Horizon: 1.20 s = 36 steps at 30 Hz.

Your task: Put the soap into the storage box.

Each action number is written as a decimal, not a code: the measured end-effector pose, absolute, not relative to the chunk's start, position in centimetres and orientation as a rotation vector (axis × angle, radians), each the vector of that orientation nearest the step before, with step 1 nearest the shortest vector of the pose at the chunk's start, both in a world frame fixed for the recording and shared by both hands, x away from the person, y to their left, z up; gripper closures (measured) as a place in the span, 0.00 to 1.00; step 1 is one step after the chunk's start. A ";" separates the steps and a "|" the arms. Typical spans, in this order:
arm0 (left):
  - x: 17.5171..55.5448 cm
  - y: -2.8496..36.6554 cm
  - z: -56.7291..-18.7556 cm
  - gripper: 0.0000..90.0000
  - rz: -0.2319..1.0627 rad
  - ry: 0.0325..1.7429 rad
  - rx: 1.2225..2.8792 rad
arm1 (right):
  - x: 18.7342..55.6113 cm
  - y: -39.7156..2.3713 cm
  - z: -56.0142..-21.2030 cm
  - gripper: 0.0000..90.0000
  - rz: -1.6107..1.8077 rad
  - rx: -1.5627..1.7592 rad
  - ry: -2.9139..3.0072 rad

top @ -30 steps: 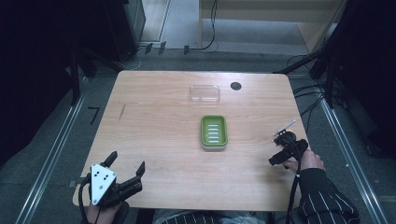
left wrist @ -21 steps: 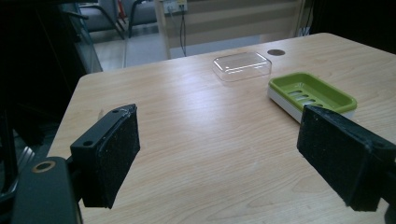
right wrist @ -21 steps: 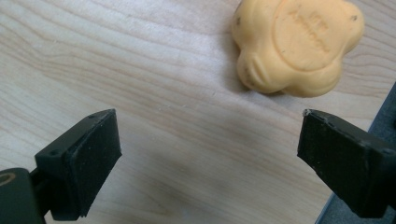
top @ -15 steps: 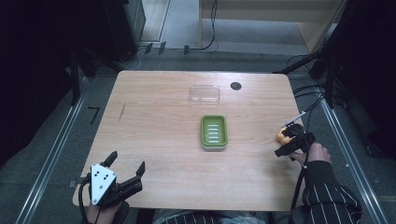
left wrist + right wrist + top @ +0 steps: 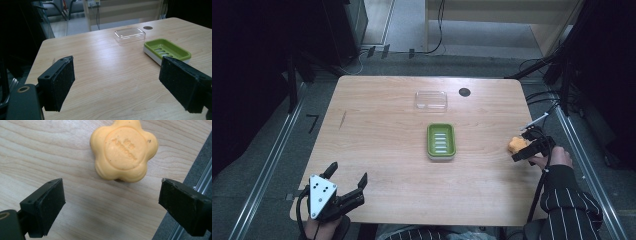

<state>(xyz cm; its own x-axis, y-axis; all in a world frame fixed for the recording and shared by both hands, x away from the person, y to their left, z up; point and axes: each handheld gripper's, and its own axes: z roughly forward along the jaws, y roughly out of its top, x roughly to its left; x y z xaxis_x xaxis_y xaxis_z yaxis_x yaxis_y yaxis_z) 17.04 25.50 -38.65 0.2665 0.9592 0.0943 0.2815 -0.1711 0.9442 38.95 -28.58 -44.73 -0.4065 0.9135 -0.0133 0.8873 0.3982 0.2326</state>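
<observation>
An orange flower-shaped soap [image 5: 124, 150] lies on the wooden table [image 5: 387, 135] near its right edge, also visible in the high view as the soap [image 5: 515, 144]. My right gripper [image 5: 527, 150] hovers just above it, open, with its jaws [image 5: 112, 212] wide apart and the soap a little ahead of them, untouched. A green soap dish [image 5: 441, 141] rests in the table's middle, seen too as the dish [image 5: 167, 49]. My left gripper [image 5: 346, 189] is open at the table's front left corner, jaws empty [image 5: 122, 85].
A clear plastic lid [image 5: 431, 100] lies behind the green dish, also the lid [image 5: 130, 35]. A dark round hole [image 5: 464, 92] marks the back of the table. The table's right edge and a metal floor rail [image 5: 200, 180] run close to the soap.
My right gripper has moved toward the table's right edge and now hangs over the orange soap, which has come into sight. The left gripper has stayed put.
</observation>
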 end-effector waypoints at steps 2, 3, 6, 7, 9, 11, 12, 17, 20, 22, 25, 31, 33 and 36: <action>17.0 25.5 -38.6 0.15 0.953 1.162 1.645 | 39.2 -28.7 -44.8 0.08 0.289 1.627 2.509; 17.0 25.5 -38.6 0.15 0.954 1.161 1.647 | 39.4 -28.6 -44.9 0.08 0.278 1.640 2.509; 17.1 25.5 -38.6 0.15 0.953 1.160 1.650 | 39.8 -28.3 -45.3 0.08 0.252 1.641 2.524; 17.1 25.5 -38.6 0.15 0.953 1.161 1.651 | 39.9 -28.2 -45.3 0.09 0.243 1.646 2.528; 17.1 25.5 -38.6 0.15 0.951 1.162 1.653 | 40.2 -28.0 -45.4 0.11 0.236 1.640 2.526; 17.1 25.5 -38.6 0.15 0.952 1.162 1.654 | 40.4 -27.8 -45.4 0.15 0.218 1.632 2.528; 17.1 25.5 -38.6 0.15 0.952 1.161 1.654 | 40.5 -27.7 -45.4 0.16 0.210 1.631 2.529; 17.1 25.5 -38.6 0.15 0.948 1.164 1.655 | 40.9 -27.8 -45.6 0.20 0.204 1.626 2.544; 17.1 25.5 -38.6 0.15 0.949 1.163 1.658 | 41.1 -27.8 -45.6 0.23 0.192 1.616 2.547; 17.1 25.5 -38.6 0.15 0.948 1.163 1.656 | 41.2 -27.7 -45.7 0.26 0.190 1.614 2.554; 17.1 25.5 -38.6 0.15 0.948 1.163 1.657 | 41.4 -27.7 -45.7 0.30 0.171 1.592 2.549; 17.1 25.5 -38.6 0.15 0.948 1.163 1.659 | 41.7 -27.7 -45.9 0.36 0.145 1.603 2.536; 17.1 25.5 -38.6 0.15 0.950 1.162 1.657 | 41.8 -27.8 -46.1 0.38 0.142 1.604 2.541; 17.1 25.4 -38.6 0.15 0.951 1.162 1.658 | 41.9 -27.9 -46.2 0.39 0.145 1.609 2.542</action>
<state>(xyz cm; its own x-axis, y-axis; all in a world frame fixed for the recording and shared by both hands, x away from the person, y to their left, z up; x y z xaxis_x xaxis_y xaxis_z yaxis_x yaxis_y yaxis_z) 17.09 25.45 -38.63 0.2711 0.9572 0.1012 0.2890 -0.1812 0.9400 41.92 -27.91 -46.16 -0.4232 0.9042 -0.0582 0.8917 0.4270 0.1500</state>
